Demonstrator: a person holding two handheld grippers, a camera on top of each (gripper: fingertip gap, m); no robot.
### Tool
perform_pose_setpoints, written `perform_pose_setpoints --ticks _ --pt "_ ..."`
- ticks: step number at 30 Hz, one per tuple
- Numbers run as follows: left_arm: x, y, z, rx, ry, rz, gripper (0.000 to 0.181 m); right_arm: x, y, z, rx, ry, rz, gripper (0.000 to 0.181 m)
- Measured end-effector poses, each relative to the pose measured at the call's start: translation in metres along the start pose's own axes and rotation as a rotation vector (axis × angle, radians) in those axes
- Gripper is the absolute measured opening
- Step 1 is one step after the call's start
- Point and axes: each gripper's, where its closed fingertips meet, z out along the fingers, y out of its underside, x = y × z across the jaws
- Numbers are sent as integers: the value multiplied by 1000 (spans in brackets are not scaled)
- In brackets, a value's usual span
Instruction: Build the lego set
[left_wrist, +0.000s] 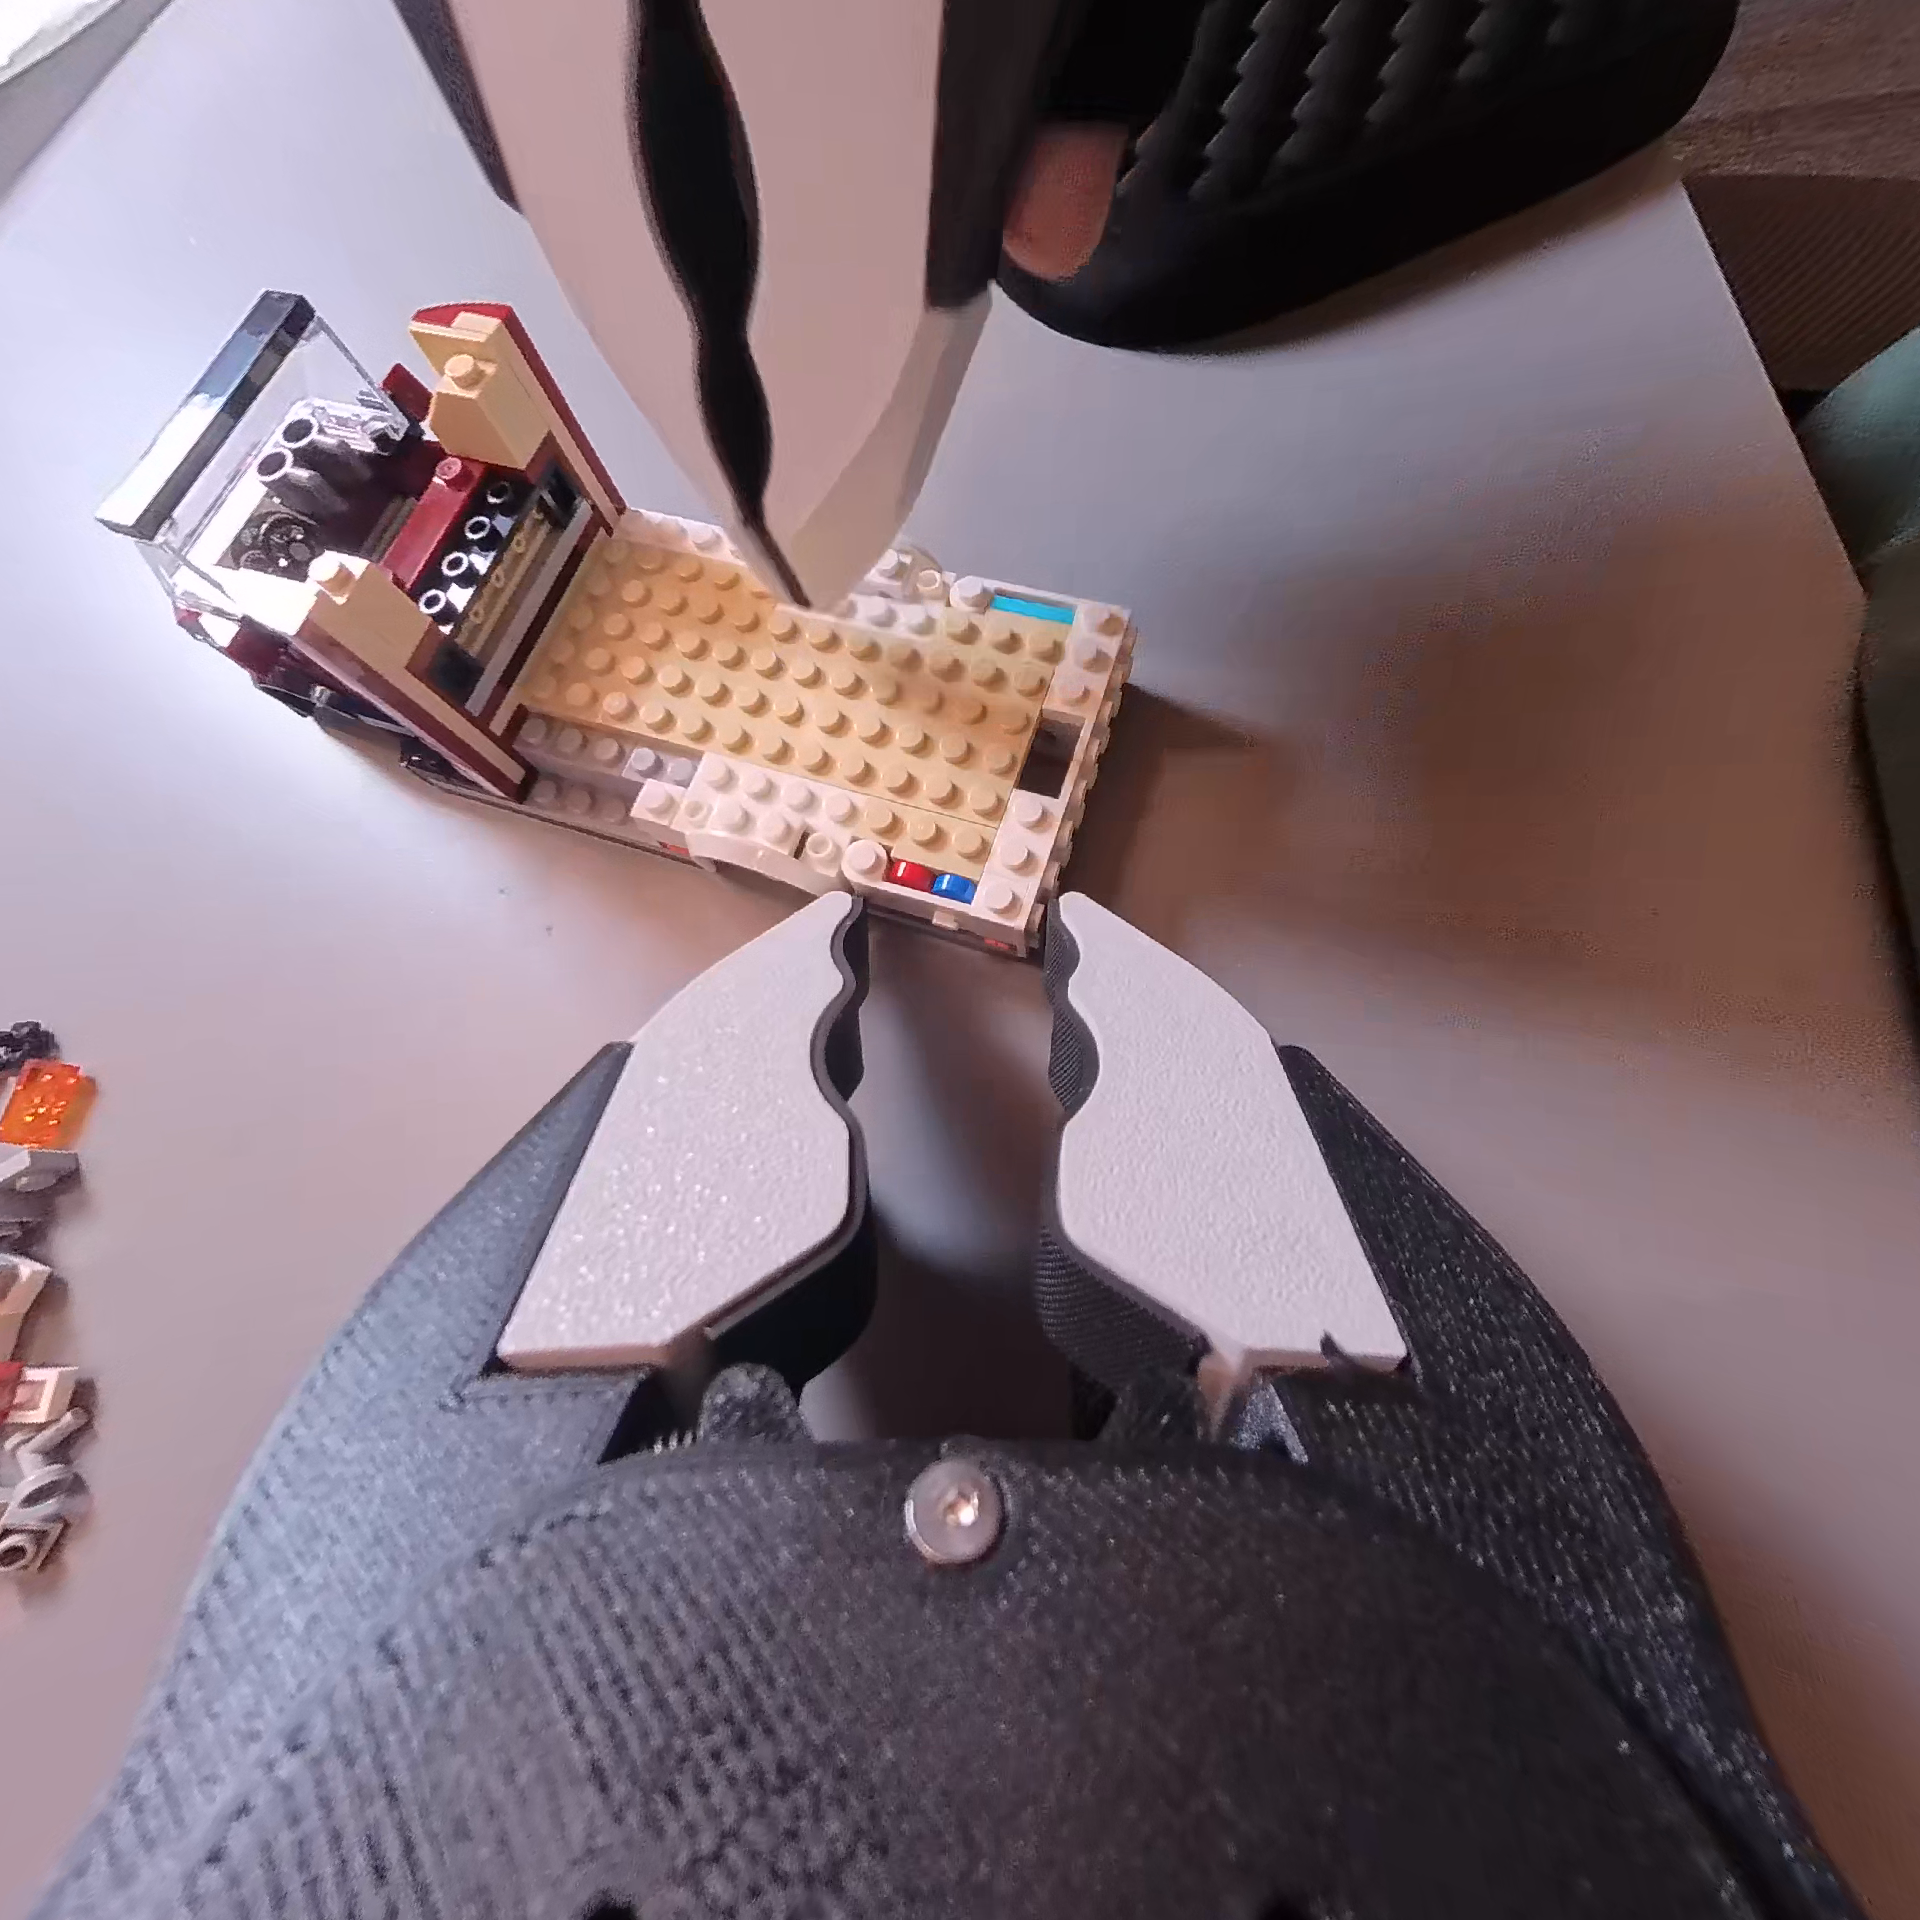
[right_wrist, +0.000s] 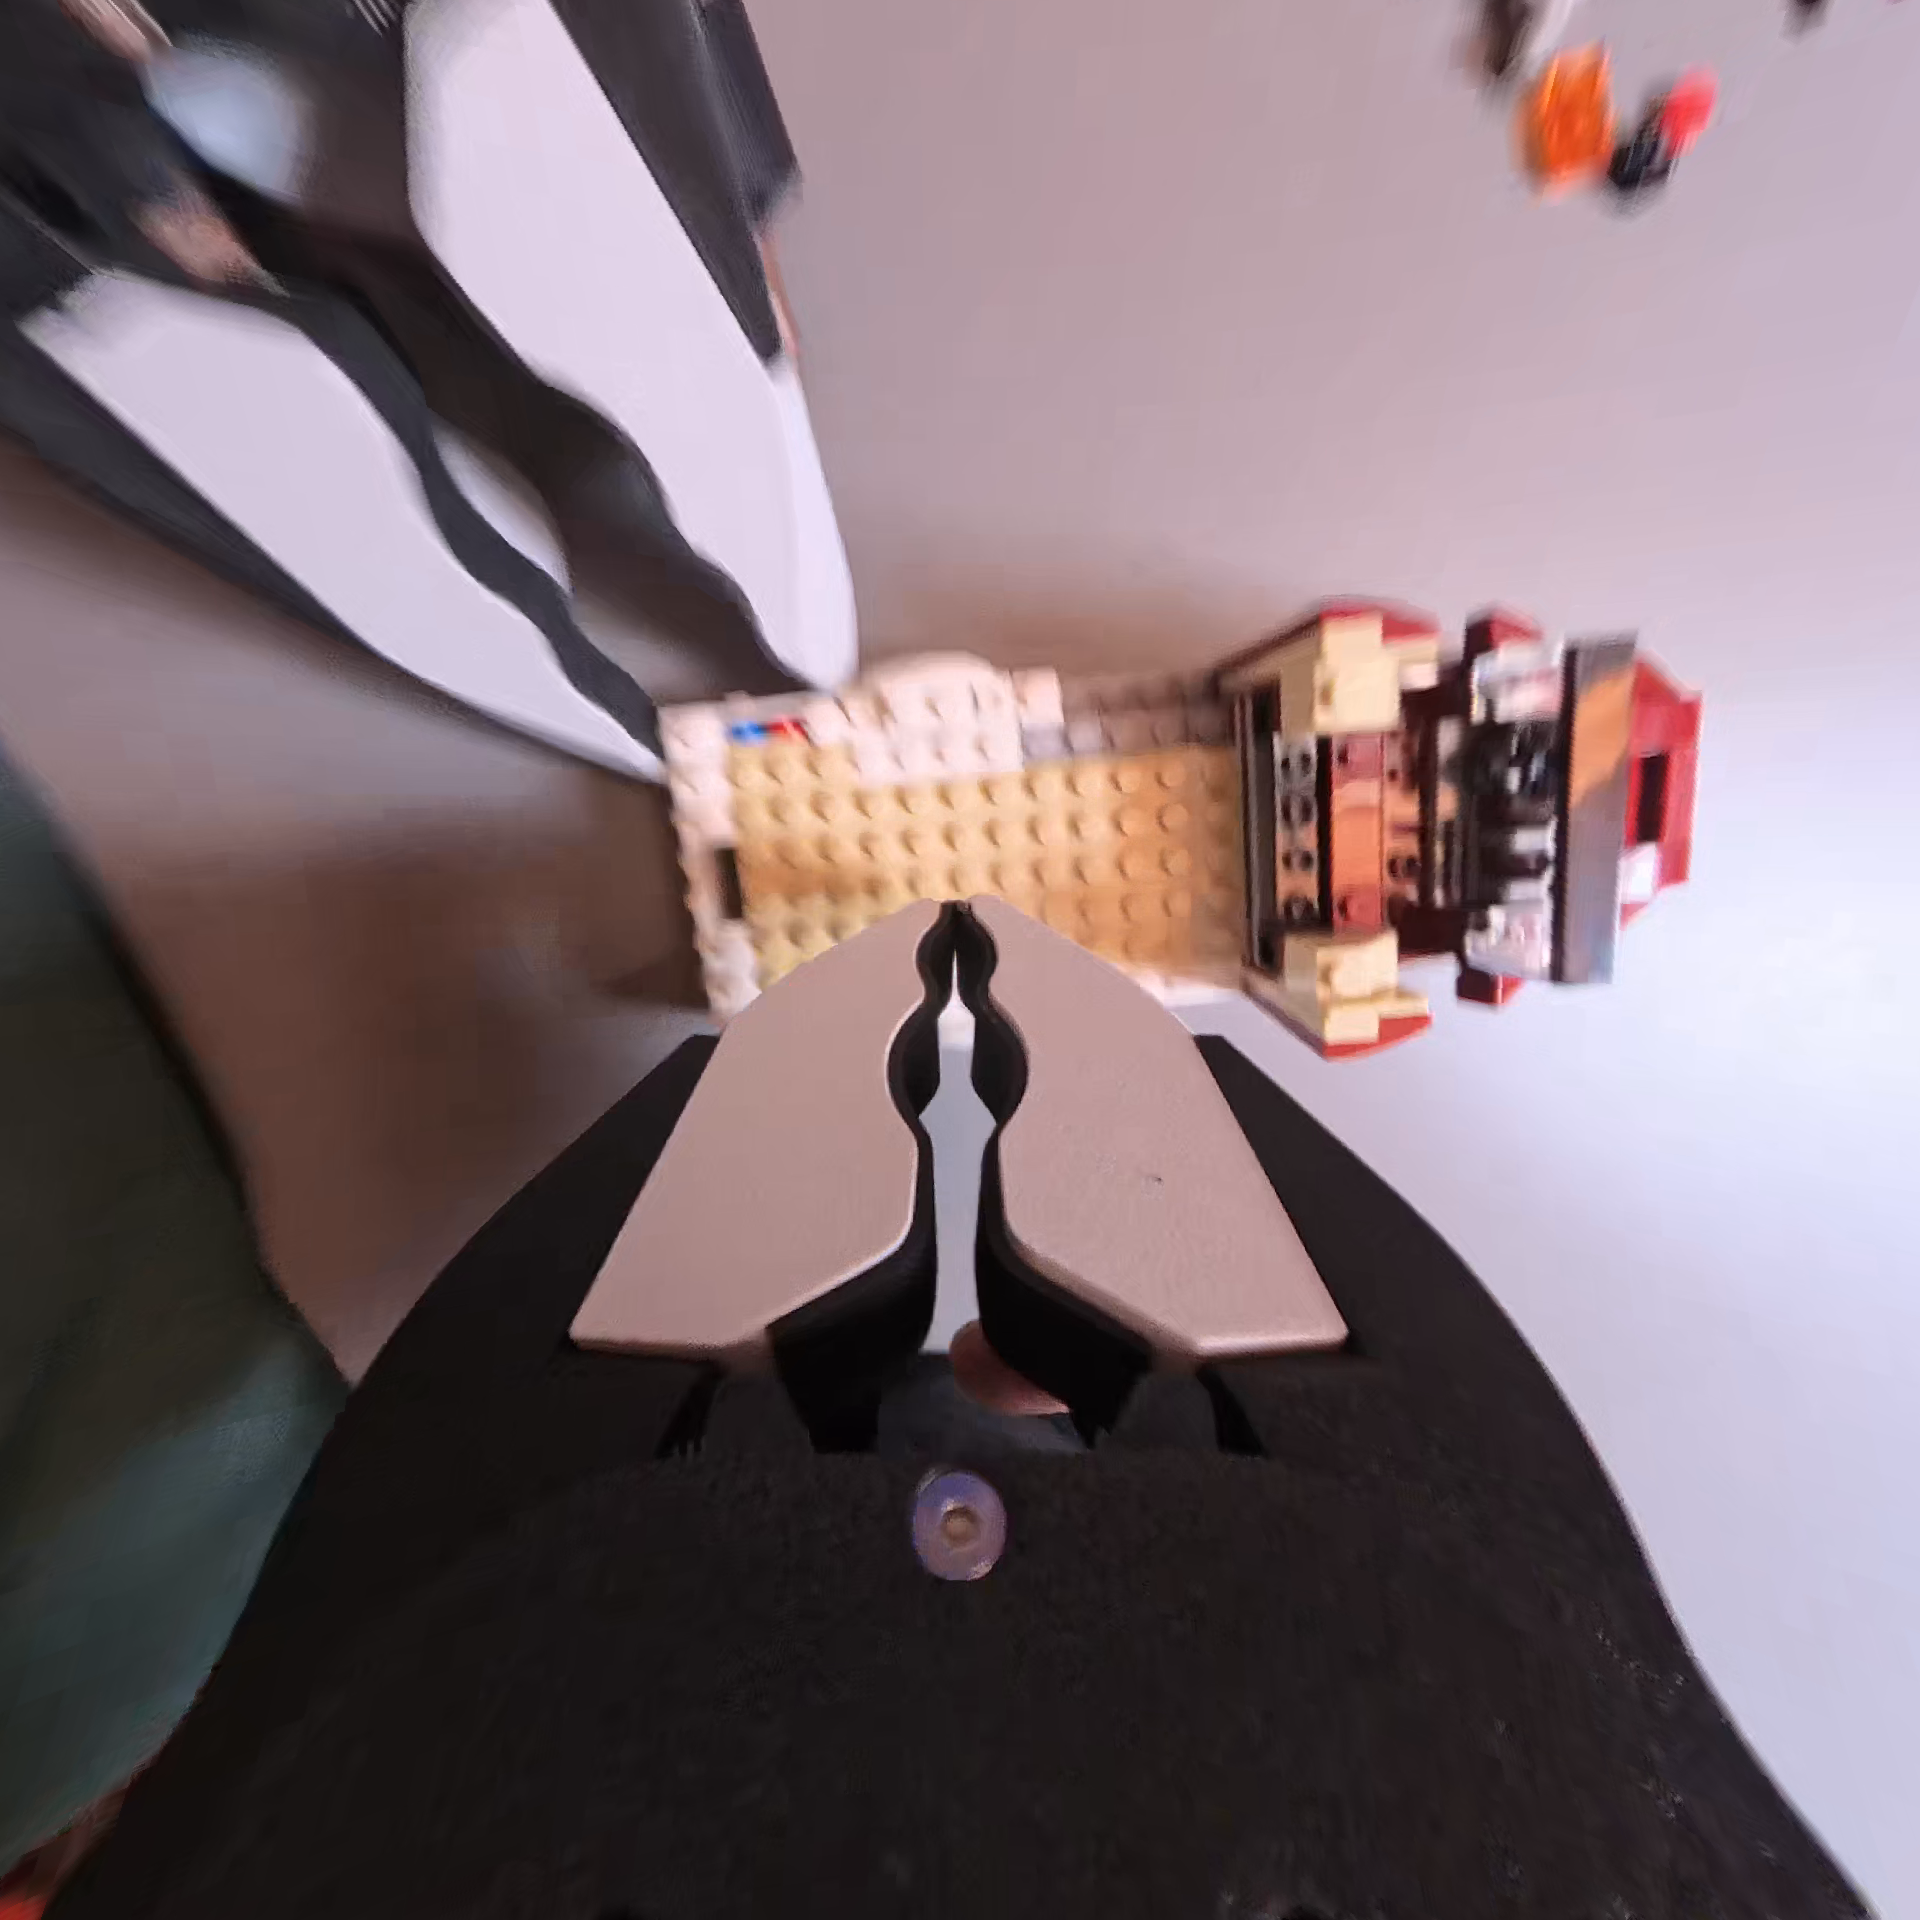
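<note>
The lego model (left_wrist: 790, 686) sits on the grey table: a tan studded floor with white edge bricks, and a dark red cab with a clear windshield (left_wrist: 208, 436) at its left end. My left gripper (left_wrist: 956, 914) is open and empty. Its tips are at the model's near edge, by small red and blue studs (left_wrist: 930, 878). My right gripper (left_wrist: 790, 587) comes down from above, shut, with its tips on the model's far edge. In the right wrist view it (right_wrist: 961, 912) is shut over the tan floor (right_wrist: 987, 821), with nothing visible between the tips. The left gripper (right_wrist: 743, 717) shows there at upper left.
Loose small pieces, one of them orange (left_wrist: 47, 1112), lie at the table's left; they show blurred in the right wrist view (right_wrist: 1569, 125). A black mesh chair (left_wrist: 1351, 156) stands past the far table edge. The table edge (left_wrist: 1766, 416) runs along the right. Green fabric (right_wrist: 104, 1247) is at the side. One gripper's finger ends stand about 6 cm off the other's.
</note>
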Motion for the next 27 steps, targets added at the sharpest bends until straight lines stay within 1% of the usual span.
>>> perform_pose_setpoints --ticks 1,2,4,8,13,19,23,27 --pt "0 0 0 -1 -2 1 32 -6 -12 -5 60 -36 13 0" --pt "0 0 0 -3 -4 2 32 -9 -20 -7 90 -49 9 0" --pt "0 0 1 -5 -8 6 32 -7 -24 -1 80 -27 -22 0" --pt "0 -1 1 -5 -10 7 32 -1 -28 10 99 -54 15 0" --pt "0 -1 1 -2 -6 1 32 1 -25 18 55 -47 -16 0" --pt "0 -1 1 -1 -1 -8 32 -1 -23 19 18 -38 -45 1" --pt "0 -1 2 -1 3 -12 32 -1 -21 19 1 -54 -32 1" --pt "0 -1 2 -1 4 -13 32 -1 -21 19 -17 -30 -68 1"
